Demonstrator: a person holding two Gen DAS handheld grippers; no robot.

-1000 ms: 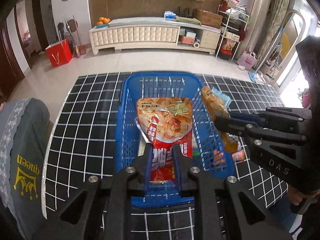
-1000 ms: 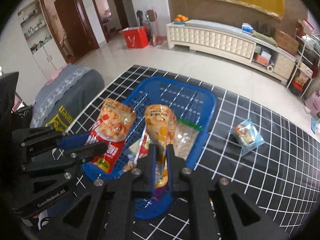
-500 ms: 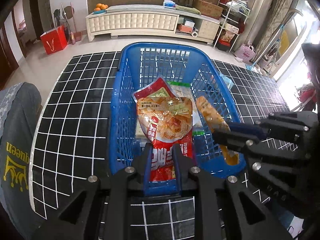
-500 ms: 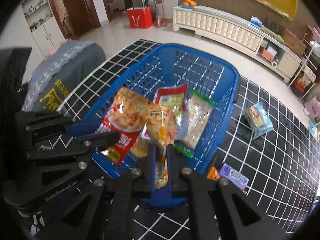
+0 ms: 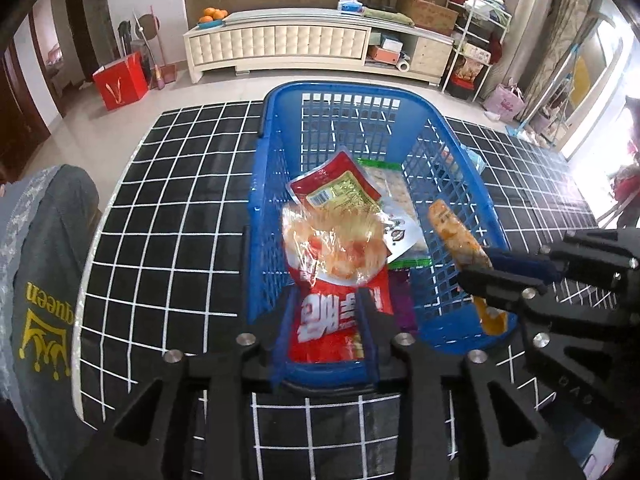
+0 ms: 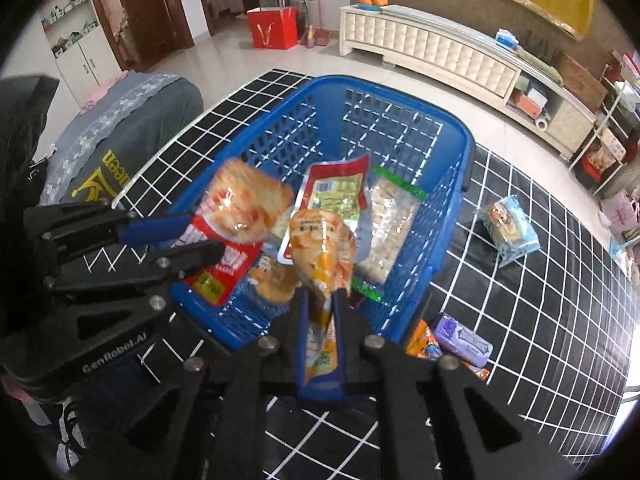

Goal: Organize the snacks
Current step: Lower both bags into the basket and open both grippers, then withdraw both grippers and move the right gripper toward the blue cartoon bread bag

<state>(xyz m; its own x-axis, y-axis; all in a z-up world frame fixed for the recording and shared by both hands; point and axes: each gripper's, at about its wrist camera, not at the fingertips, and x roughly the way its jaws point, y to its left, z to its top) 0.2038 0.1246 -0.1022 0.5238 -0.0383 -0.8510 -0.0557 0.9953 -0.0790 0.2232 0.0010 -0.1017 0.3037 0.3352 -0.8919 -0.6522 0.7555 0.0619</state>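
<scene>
A blue mesh basket [image 5: 352,88] [image 6: 392,88] stands on a black grid mat. My left gripper [image 5: 326,304] [image 6: 200,236] hangs over the basket's near end. Its jaws are opening, and a red snack bag [image 5: 336,316] [image 6: 236,216] hangs loose between them, its top blurred. My right gripper [image 6: 322,300] [image 5: 476,268] is over the basket's near right corner. Its jaws are opening too, with an orange snack bag [image 6: 324,248] [image 5: 456,236] upright between them, its top tipping over the basket.
A red-and-green packet [image 5: 340,188] and a clear cracker pack [image 6: 392,220] lie in the basket. To its right on the mat lie a light-blue wrapped snack [image 6: 508,224], a purple pack [image 6: 464,338] and an orange pack [image 6: 424,344]. A grey cushion [image 5: 44,280] borders the mat's left edge.
Both grippers came down over the basket's near end. In the last half second both sets of jaws spread wider and the tops of the red and orange bags began to blur and tip.
</scene>
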